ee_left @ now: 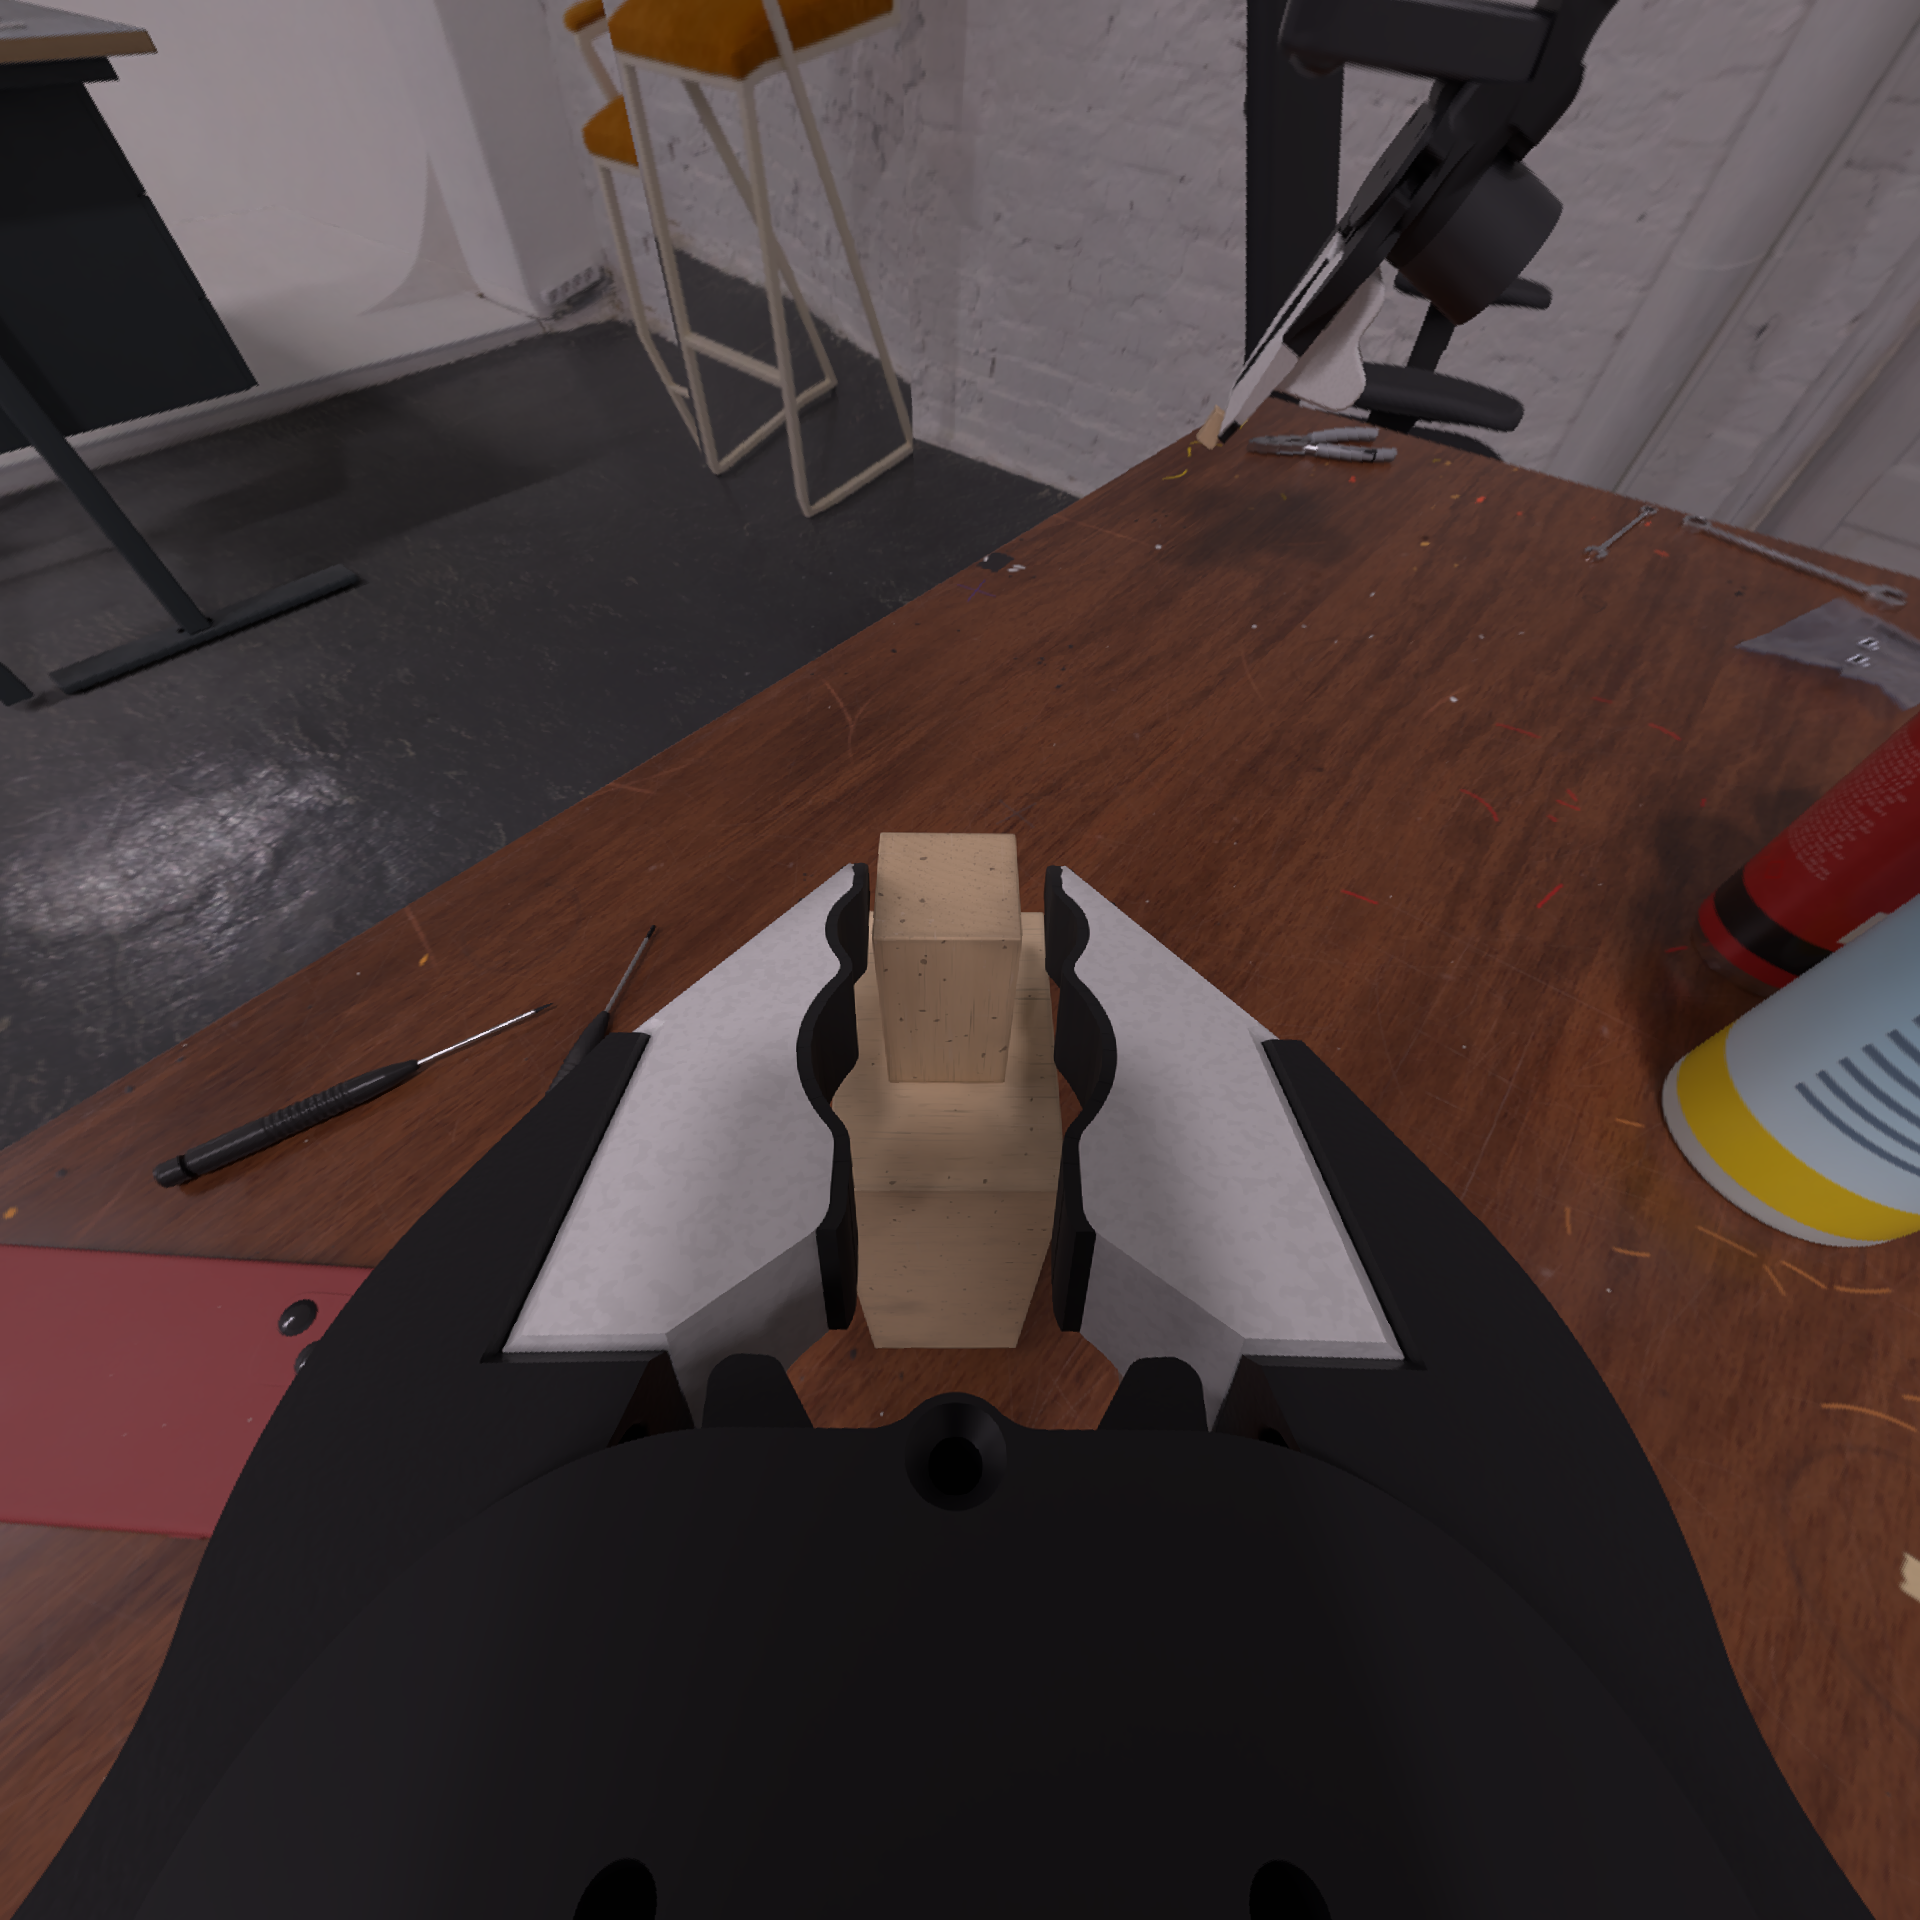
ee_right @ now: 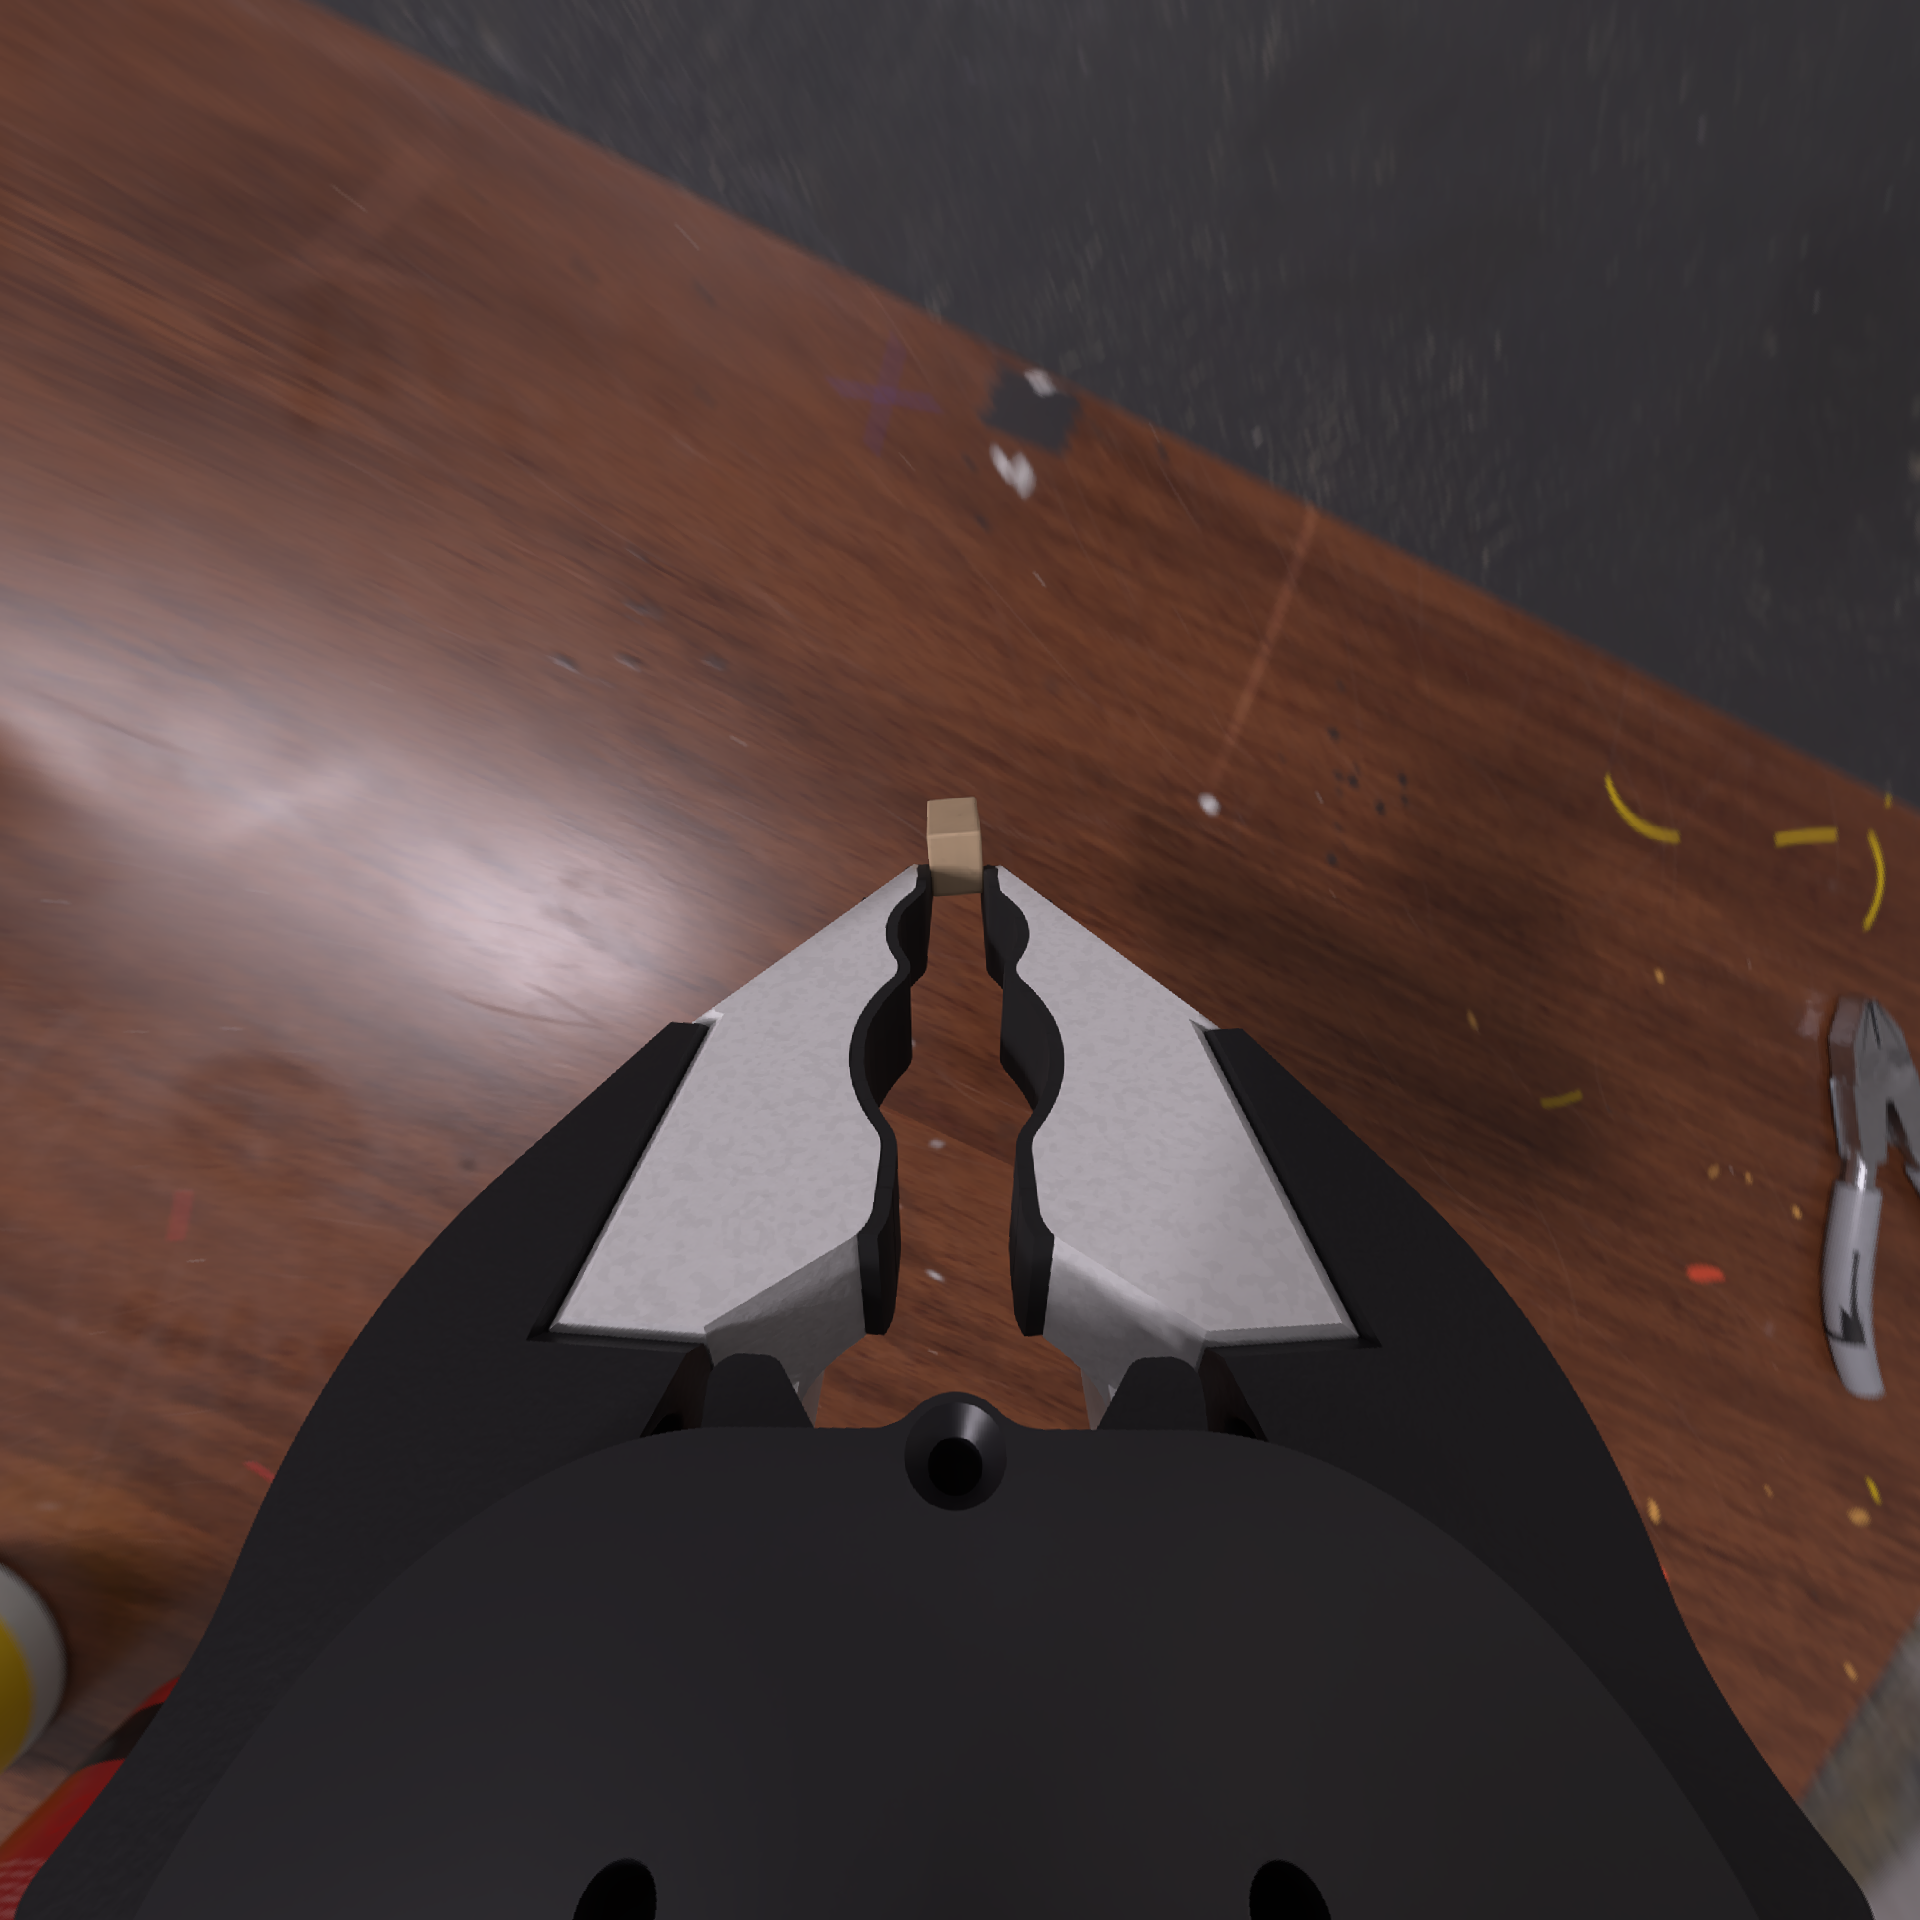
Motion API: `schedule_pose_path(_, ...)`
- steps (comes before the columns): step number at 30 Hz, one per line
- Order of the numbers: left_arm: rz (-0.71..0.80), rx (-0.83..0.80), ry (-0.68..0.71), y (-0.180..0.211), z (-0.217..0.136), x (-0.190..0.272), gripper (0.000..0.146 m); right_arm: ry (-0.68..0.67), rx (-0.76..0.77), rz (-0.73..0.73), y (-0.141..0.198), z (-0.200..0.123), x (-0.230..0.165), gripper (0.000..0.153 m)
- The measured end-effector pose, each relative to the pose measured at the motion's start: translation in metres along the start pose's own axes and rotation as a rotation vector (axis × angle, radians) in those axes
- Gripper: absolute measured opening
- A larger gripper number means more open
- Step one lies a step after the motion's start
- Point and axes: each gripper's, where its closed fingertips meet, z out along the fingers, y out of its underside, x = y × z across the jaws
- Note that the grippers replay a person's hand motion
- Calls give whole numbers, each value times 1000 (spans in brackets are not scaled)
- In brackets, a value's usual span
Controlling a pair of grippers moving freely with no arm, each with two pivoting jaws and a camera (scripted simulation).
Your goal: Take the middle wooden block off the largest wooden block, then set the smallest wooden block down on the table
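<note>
Spreading across both frames, the scuffed reddish-brown wooden desk [ee_left: 1351, 779] carried everything, its far edge running diagonally against a dark grey floor. At the lower centre of the left wrist view stood the largest pale wooden block [ee_left: 951, 1247], flat on the desk, with the taller, narrower middle pale wooden block [ee_left: 945, 987] upright on its top face, set toward the far side.

The left gripper [ee_left: 954, 883] looked down along this stack with its fingers [ee_left: 831, 1091] spread to either side of it. The black pads ran close beside the largest block's flanks, and whether they touched it could not be told; a clear gap showed between the tips and the middle block. That straddling pose suited either steadying the base or closing in on the upper piece, which was not yet taken off.

The right gripper [ee_right: 954, 883], seen small in the upper right of the left wrist view [ee_left: 1231, 416], was tilted steeply down over the far part of the desk. Its fingers [ee_right: 904, 914] were drawn nearly together, pinching the smallest tan wooden block [ee_right: 954, 847] at the very tips, so the cube stuck out beyond them. It appeared low over bare wood, seemingly ready for setting down; contact with the desk could not be judged.

Grey-handled pliers [ee_right: 1865, 1195] lay at the right edge of the right wrist view, and a thin black screwdriver [ee_left: 343, 1091] at the left of the other.
</note>
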Motion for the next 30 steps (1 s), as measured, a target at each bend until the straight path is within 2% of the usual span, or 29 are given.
schedule_pose_path(6, 6, -33, -6, 6, 4, 0, 34, 100, -245, 37, 46, 48, 56, 9)
schedule_pose_path(13, 20, -67, -17, 13, 10, -2, 30, 118, -379, 66, 62, 63, 84, 9)
schedule_pose_path(30, 12, -59, -37, 13, 6, -7, 30, 113, -442, -7, 64, 79, 89, 9)
